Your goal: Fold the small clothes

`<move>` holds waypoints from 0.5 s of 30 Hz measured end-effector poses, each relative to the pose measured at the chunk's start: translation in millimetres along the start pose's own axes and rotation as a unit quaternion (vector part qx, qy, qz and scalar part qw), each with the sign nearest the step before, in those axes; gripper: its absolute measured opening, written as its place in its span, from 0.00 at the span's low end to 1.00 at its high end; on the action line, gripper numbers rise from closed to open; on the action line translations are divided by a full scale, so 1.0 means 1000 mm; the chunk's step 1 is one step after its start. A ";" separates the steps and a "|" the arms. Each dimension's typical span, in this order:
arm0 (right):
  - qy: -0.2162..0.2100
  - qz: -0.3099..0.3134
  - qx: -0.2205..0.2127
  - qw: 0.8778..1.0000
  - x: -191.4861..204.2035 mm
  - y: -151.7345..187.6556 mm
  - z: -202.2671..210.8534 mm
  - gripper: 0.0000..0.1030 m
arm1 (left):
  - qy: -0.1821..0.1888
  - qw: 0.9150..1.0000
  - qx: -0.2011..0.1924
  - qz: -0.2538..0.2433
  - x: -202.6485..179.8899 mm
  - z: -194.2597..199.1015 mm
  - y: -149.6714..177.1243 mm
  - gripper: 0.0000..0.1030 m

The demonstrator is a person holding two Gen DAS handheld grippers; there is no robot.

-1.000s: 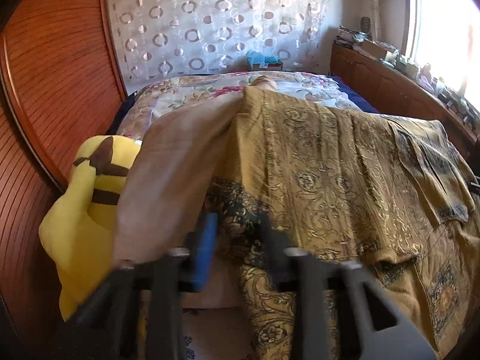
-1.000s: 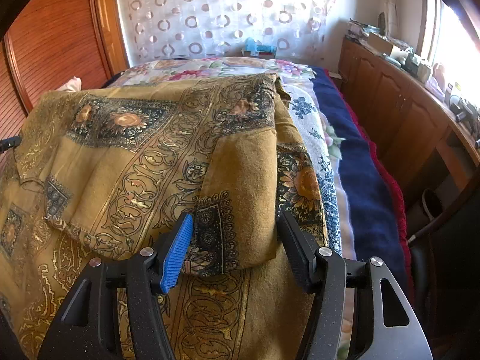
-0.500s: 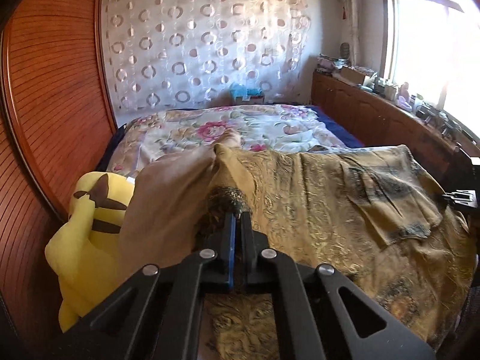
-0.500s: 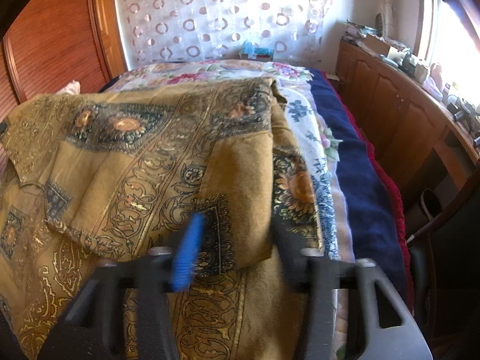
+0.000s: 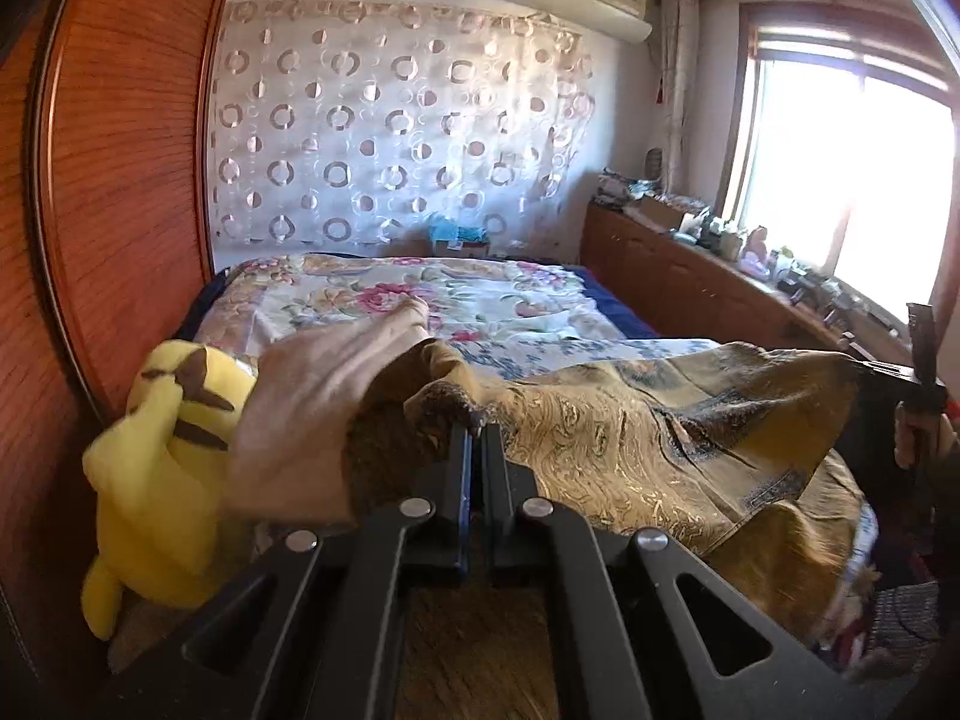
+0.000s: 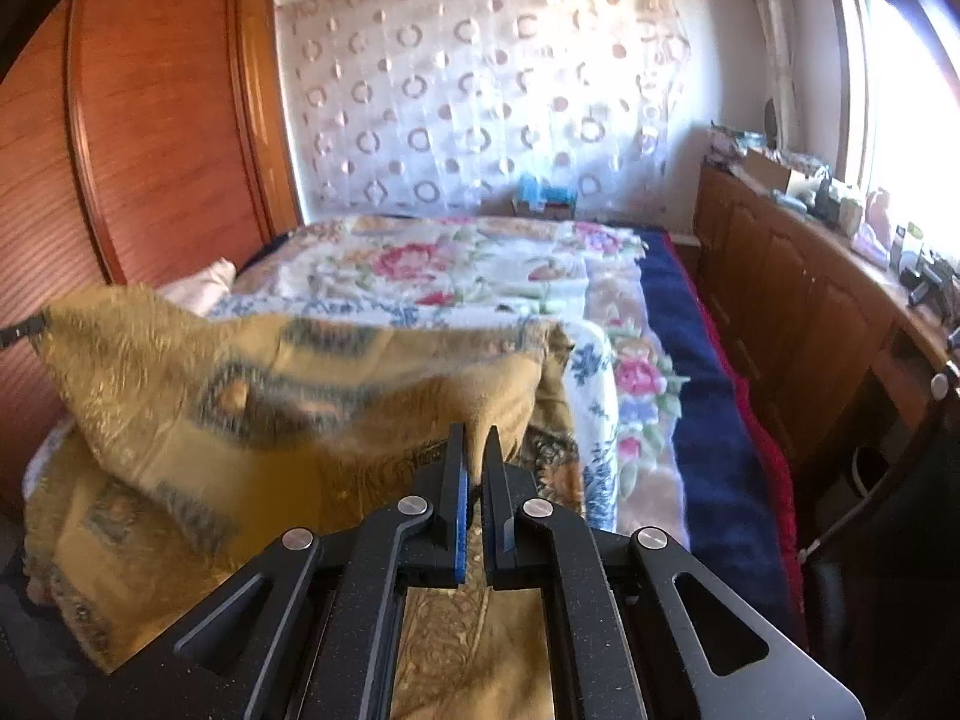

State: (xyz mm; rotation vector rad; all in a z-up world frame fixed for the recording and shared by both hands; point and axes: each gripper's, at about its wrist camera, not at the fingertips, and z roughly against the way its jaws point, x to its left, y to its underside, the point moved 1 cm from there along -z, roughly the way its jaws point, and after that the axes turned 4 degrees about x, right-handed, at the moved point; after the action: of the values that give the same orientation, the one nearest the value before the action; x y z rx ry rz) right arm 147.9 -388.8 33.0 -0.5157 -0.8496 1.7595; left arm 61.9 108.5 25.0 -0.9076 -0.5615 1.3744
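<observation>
Mustard patterned garment (image 6: 252,384), thin, soft and light, sagging over the near end of the bed (image 6: 468,276); left gripper (image 5: 475,438) and right gripper (image 6: 477,450) fingers pinching its corners, the apt holds.

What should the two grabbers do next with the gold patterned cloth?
Probably carry it forward and lay it over. Both the left gripper and right gripper are shut on the gold patterned garment, whose near edge hangs lifted above the flowery bedspread.
</observation>
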 end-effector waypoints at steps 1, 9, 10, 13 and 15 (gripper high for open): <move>-0.003 -0.001 -0.003 1.000 -0.001 0.000 0.008 0.01 | 0.004 1.000 0.002 0.003 -0.002 0.005 0.007 0.00; -0.015 -0.007 0.003 1.000 0.000 0.028 0.049 0.01 | 0.032 0.998 0.014 0.053 -0.005 0.035 0.056 0.00; -0.016 -0.008 0.006 1.000 0.000 0.033 0.053 0.01 | 0.029 0.998 0.016 0.057 -0.004 0.036 0.061 0.00; -0.018 -0.013 0.014 1.000 0.001 0.051 0.061 0.01 | 0.023 0.996 0.038 0.074 0.003 0.033 0.079 0.00; -0.014 -0.016 0.029 0.999 0.001 0.064 0.057 0.01 | 0.013 0.995 0.054 0.084 0.009 0.028 0.093 0.00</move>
State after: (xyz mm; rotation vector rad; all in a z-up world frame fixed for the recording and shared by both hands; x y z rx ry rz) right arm 67.7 -415.8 21.6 -0.4382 -0.8182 1.7606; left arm -13.2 118.5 -36.8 -0.8985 -0.3945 1.5267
